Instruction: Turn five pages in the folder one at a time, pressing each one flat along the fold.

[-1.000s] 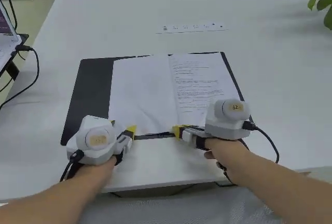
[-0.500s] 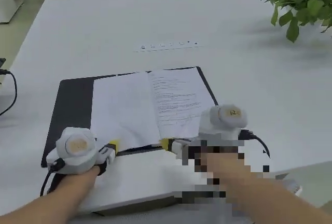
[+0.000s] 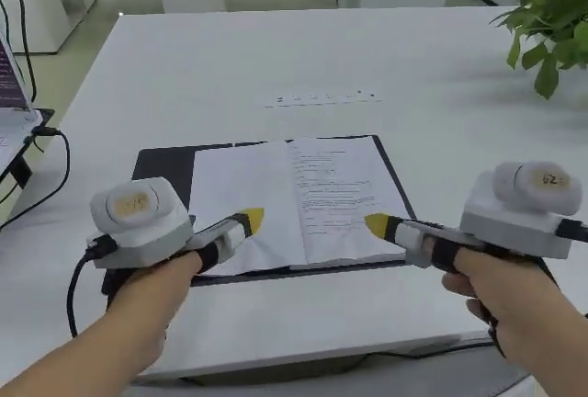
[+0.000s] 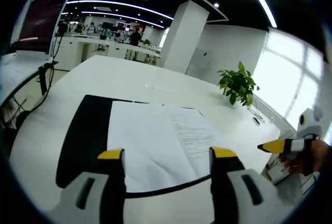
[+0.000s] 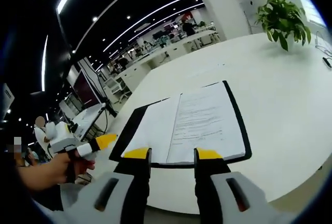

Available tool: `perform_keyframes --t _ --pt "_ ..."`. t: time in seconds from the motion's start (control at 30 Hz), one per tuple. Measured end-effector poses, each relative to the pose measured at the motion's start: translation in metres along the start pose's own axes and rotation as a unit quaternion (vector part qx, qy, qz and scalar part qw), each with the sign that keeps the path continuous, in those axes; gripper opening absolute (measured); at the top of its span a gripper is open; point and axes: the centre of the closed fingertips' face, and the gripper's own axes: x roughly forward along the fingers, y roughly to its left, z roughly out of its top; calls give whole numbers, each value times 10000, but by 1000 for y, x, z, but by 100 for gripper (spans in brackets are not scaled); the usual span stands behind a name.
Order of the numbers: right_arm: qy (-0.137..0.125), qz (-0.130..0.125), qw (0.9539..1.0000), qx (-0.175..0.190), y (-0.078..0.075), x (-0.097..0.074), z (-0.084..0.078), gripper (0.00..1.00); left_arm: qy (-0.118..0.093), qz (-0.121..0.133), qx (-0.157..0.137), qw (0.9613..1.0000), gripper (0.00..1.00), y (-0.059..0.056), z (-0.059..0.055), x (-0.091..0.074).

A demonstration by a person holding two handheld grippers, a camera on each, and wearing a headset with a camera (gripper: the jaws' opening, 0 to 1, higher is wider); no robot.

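One black folder (image 3: 165, 169), open flat, white pages (image 3: 276, 195)

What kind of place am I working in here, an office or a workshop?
Probably an open-plan office: a long white table holding the open folder, rows of desks with screens in the background, and a potted plant.

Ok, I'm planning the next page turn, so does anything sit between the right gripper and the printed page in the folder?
Nothing visible does. The right gripper hovers open by the near edge of the folder, facing the printed page with open air between. The left gripper is held off to the other side.
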Motion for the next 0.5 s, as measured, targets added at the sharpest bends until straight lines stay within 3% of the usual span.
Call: perform_keyframes --t 0.13,0.27,0.33,0.4,0.5 --pt "-19 -87 9995 -290 -2 -6 -3 48 54 131 300 9994 82 -3 4 -22" --pt "-56 -154 9988 -451 -7 -15 -5 63 32 182 443 9988 90 -4 6 -43" --pt "-92 -167 9971 -732 -6 -20 -2 71 18 292 565 9980 97 0 7 -53" --pt "-290 -247 9933 -1095 -6 -26 7 79 -24 342 701 9970 99 5 8 -61" --pt "-436 -230 9914 -1216 -4 -33 13 91 -38 373 814 9960 99 12 9 -73"
